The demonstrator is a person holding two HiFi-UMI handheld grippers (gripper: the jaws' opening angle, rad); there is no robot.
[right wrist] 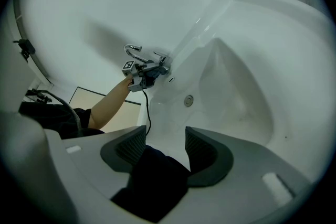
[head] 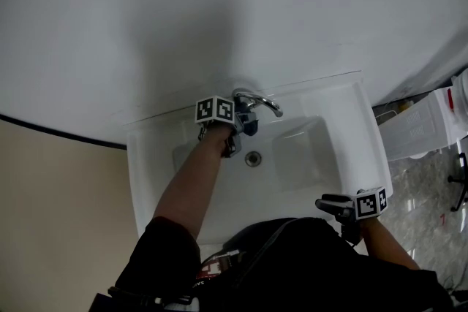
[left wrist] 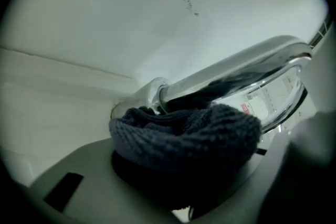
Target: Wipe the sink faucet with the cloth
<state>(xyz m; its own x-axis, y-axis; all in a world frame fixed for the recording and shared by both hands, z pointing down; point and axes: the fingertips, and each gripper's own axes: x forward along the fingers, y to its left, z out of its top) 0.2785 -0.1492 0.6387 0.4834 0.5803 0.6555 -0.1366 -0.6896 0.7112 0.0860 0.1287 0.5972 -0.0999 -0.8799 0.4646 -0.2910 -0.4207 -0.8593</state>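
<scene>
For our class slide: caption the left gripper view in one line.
Left gripper clamps a dark knitted cloth just below the chrome faucet spout.

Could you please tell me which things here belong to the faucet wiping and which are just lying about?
Job: faucet, cloth, left gripper holding it, sink.
Lying about: white container beside the sink, open right gripper.

One sink [head: 365, 129], one chrome faucet [head: 259, 100], one drain [head: 253, 158], one dark knitted cloth [left wrist: 184, 134] — and two grippers (left gripper [head: 238, 131] far, right gripper [right wrist: 165, 145] near).
</scene>
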